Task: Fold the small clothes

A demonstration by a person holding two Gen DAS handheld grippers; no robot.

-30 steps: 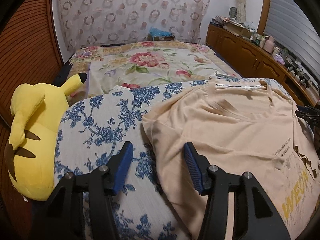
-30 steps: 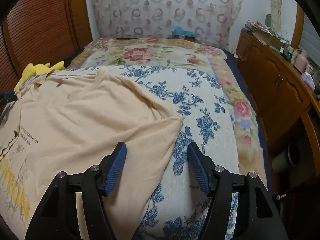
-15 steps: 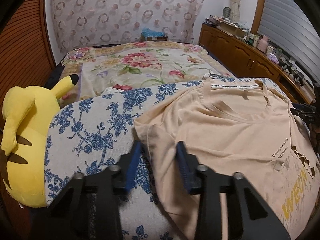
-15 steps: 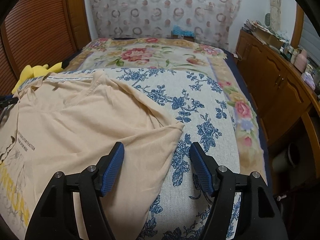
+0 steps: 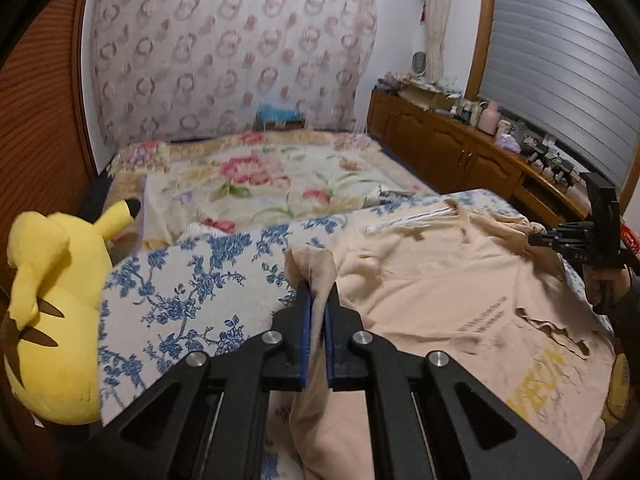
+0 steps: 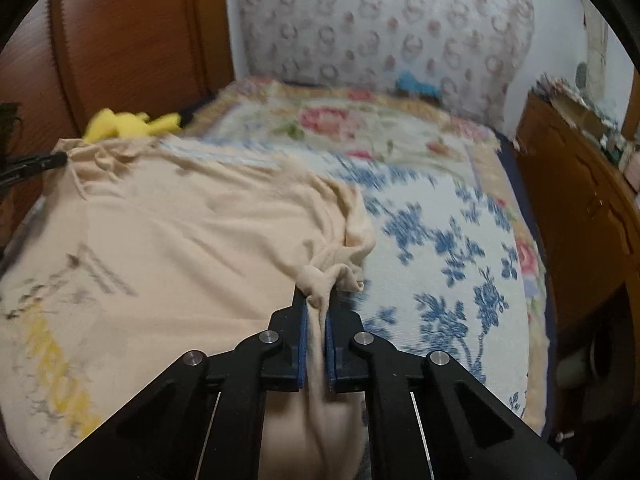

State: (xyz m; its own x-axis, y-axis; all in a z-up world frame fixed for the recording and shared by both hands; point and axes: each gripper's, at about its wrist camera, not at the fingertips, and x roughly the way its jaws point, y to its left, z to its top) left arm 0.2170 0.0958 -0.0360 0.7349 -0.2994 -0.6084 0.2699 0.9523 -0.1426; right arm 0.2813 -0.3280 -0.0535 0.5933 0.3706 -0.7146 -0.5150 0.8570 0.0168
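Note:
A peach T-shirt [image 5: 448, 292] with yellow lettering lies face up on a blue-flowered cover [image 5: 180, 288]; it also shows in the right wrist view [image 6: 180, 248]. My left gripper [image 5: 317, 300] is shut on the shirt's left sleeve edge, which bunches up between the blue pads. My right gripper [image 6: 316, 300] is shut on the right sleeve edge, bunched the same way. The right gripper also shows at the far right of the left wrist view [image 5: 536, 239], and the left gripper at the left edge of the right wrist view [image 6: 60, 158].
A yellow plush toy [image 5: 48, 320] lies at the left of the cover. A floral quilt [image 5: 260, 184] covers the bed behind. A wooden cabinet [image 5: 460, 148] with clutter on top runs along the right wall. A wooden panel [image 6: 132, 44] stands at the left.
Both grippers went from open to shut, each pinching a sleeve edge. Both sleeves are now lifted and bunched, and the views have tilted upward.

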